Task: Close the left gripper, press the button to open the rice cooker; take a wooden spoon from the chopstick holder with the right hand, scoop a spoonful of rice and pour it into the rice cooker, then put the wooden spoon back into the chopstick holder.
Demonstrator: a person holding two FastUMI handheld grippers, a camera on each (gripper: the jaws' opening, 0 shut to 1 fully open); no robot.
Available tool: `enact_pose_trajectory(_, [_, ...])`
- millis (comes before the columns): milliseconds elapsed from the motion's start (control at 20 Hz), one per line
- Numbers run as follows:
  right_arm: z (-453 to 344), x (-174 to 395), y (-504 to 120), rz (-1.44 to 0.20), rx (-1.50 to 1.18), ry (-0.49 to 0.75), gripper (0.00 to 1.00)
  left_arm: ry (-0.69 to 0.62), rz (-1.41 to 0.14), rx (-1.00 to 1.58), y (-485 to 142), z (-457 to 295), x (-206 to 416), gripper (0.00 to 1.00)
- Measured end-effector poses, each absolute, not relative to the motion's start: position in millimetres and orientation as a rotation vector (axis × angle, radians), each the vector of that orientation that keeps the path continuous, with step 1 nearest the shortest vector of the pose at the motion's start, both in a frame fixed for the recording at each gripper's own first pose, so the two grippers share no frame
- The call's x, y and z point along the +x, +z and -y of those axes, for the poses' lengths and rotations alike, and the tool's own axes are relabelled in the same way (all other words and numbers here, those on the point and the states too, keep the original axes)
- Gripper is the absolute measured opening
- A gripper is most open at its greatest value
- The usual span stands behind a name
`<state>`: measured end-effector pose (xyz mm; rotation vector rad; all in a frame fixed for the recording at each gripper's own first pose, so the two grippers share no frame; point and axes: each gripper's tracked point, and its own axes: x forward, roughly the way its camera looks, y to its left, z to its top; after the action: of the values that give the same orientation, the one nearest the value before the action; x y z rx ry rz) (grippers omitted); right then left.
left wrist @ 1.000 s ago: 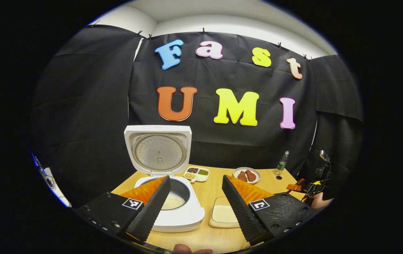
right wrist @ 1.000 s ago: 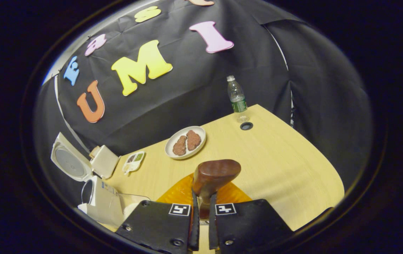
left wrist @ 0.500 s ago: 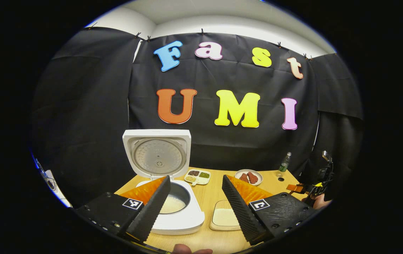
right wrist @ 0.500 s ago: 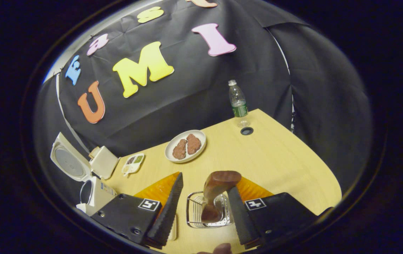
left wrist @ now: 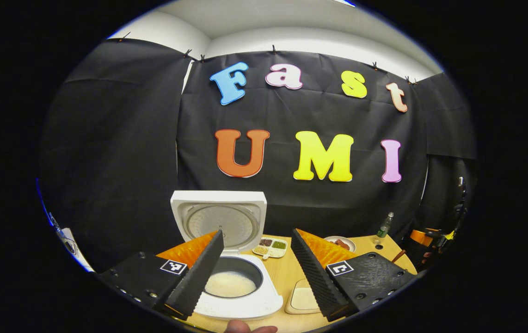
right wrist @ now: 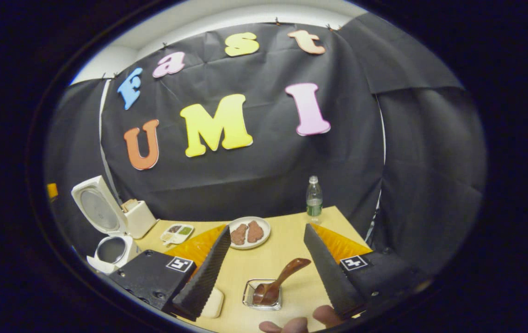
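Note:
The white rice cooker (left wrist: 241, 300) stands open with its lid (left wrist: 220, 219) up and rice in its pot (left wrist: 230, 283). My left gripper (left wrist: 257, 233) is open and held back from the cooker, with nothing between its fingers. The same cooker (right wrist: 109, 252) sits far left in the right gripper view. There the wooden spoon (right wrist: 279, 281) stands bowl-down in the wire chopstick holder (right wrist: 264, 298), its handle leaning right. My right gripper (right wrist: 267, 245) is open, back from and above the spoon, touching nothing.
A flat tray of rice (left wrist: 305, 299) lies right of the cooker. A divided dish (right wrist: 177, 232), a plate of brown food (right wrist: 249, 232) and a water bottle (right wrist: 313, 201) stand farther back on the wooden table (right wrist: 291, 249). A white box (right wrist: 139, 217) sits behind the cooker. Fingers of a hand (right wrist: 291, 324) show at the bottom.
My right gripper opened and let go of the spoon, which now rests in the holder, then drew back and up. The left gripper also pulled back from the cooker.

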<state>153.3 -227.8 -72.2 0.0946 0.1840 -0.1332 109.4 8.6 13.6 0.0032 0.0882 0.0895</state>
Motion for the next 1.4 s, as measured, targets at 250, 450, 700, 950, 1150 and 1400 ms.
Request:
enact_pose_trajectory(250, [198,140,-40,-0.134,0.019,-0.067,0.99,0.137,-0.050,-0.008,50,-37,147,0.94])
enact_pose_trajectory(450, [193,123,-31,-0.102,0.022,-0.064,1.00,0.139,-0.050,0.051,66,-58,186,0.94])
enact_pose_trajectory(700, [199,100,-37,-0.110,0.044,-0.091,1.00,0.170,-0.081,0.030,64,-86,240,0.94])
enact_pose_trajectory(950, [231,82,-52,-0.154,0.016,-0.172,1.00,0.216,-0.157,0.041,33,-119,281,0.94])
enact_pose_trajectory(1150, [245,68,-57,-0.174,0.014,-0.230,1.00,0.215,-0.234,0.023,9,-124,302,0.94])
enact_pose_trajectory(1400, [235,68,-64,-0.203,0.034,-0.227,0.97,0.224,-0.361,-0.007,-20,-126,304,0.95])
